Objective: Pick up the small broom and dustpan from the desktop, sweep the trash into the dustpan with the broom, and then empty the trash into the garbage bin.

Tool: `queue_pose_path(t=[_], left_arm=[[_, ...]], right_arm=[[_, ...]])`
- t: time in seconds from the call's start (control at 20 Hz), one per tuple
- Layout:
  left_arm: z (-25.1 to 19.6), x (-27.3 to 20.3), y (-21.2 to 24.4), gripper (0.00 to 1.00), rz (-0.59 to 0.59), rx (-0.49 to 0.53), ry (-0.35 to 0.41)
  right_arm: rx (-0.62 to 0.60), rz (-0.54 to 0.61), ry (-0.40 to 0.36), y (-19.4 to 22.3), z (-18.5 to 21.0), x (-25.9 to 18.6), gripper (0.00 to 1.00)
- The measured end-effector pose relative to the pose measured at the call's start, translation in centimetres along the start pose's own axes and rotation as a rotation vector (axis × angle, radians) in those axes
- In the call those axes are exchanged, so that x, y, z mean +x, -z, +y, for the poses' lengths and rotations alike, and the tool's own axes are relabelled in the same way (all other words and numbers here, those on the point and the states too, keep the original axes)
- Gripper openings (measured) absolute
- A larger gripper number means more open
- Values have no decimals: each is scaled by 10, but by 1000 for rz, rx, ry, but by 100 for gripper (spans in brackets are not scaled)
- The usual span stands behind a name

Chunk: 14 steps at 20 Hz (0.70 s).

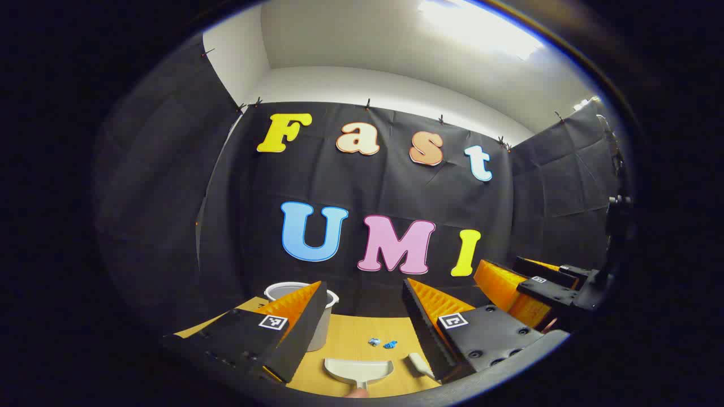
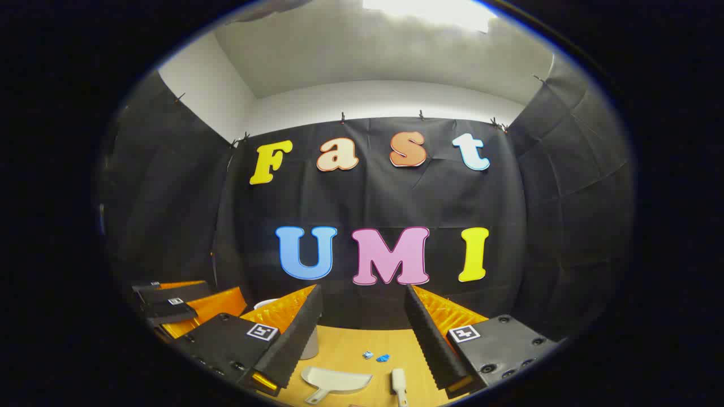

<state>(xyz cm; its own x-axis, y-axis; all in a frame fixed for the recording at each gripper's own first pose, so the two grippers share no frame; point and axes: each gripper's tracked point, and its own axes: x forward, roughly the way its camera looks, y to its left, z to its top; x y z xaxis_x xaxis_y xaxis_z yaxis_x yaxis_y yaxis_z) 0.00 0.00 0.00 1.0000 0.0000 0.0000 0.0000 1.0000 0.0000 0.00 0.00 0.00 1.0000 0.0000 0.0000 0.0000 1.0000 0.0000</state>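
Observation:
A pale dustpan lies on the wooden desktop near its front edge, mouth facing the back wall. The small broom lies just to its right. Small blue scraps of trash sit on the wood behind them. My left gripper hovers open above the desk, with the dustpan showing between its fingers. My right gripper also stands open above the same spot. The right gripper also shows at the right of the left gripper view, the left gripper at the left of the right gripper view.
A pale round garbage bin stands at the back left of the desk, partly hidden by each gripper's left finger. Black cloth walls close the booth at the back and both sides.

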Motion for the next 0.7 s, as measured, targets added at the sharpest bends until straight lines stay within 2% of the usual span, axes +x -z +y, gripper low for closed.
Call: queue_pose_path(t=[0.1,0.2,0.4,0.7], left_arm=[[10,-8,-10,79,-53,-33,-23],[2,-10,-2,79,-36,-36,-8],[2,-13,-5,79,-28,-30,-15],[-2,-4,7,79,16,-15,-42]], right_arm=[[-60,50,7,13,2,-6,93],[-76,74,-31,17,14,-11,93],[-60,15,-67,3,22,-15,98],[-27,0,21,3,-13,-8,97]])
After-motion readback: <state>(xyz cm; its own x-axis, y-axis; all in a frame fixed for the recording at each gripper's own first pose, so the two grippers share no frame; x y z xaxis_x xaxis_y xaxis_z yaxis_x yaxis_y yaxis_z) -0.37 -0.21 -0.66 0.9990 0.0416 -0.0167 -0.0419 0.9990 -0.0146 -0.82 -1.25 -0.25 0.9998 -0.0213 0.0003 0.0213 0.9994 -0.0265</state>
